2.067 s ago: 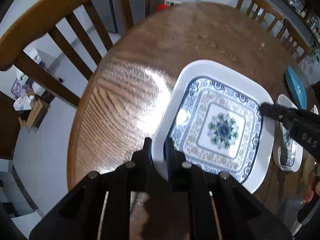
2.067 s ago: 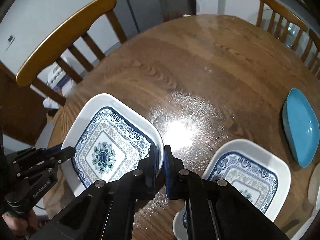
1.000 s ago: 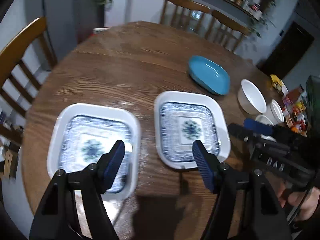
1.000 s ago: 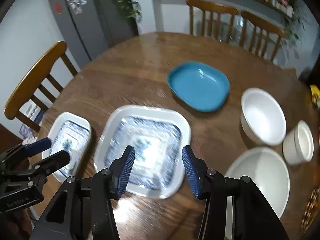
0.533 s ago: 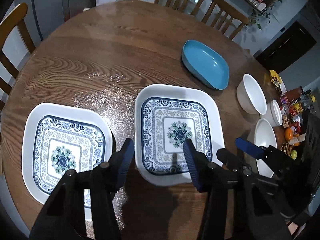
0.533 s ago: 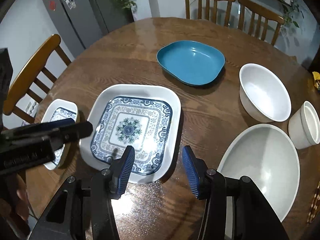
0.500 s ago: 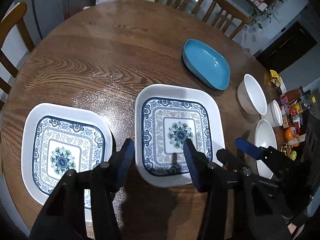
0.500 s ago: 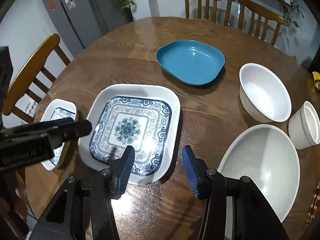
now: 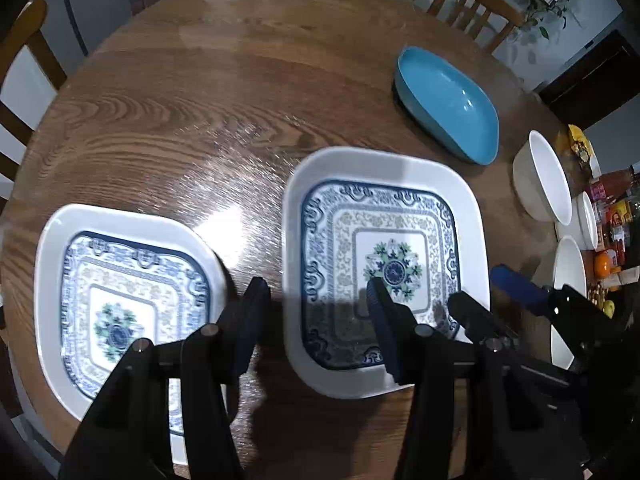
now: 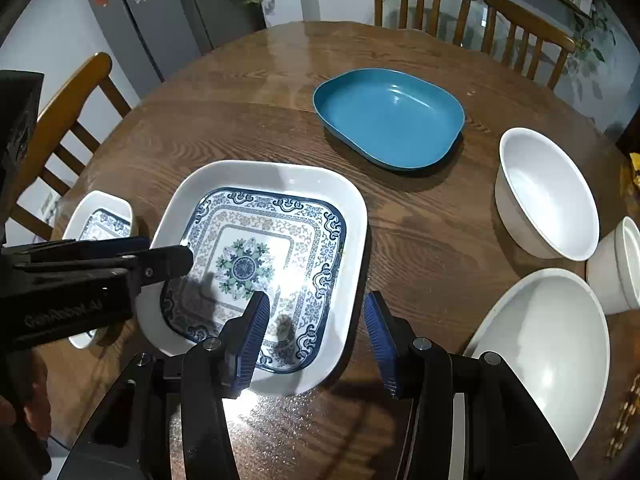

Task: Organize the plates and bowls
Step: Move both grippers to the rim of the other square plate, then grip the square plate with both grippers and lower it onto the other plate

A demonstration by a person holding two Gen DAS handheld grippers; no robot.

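With both grippers hovering over the nearer patterned square plate [image 10: 260, 264], you hold nothing: the left gripper [image 9: 316, 312] and right gripper [image 10: 316, 332] each stand with jaws wide apart. That plate lies flat on the round wooden table [image 10: 256, 112], its twin [image 9: 124, 300] just beside it to the left. To stack them, you likely want one finger slid under the raised white rim at a straight edge, not a corner, then a level lift so glazed ceramic cannot slip.
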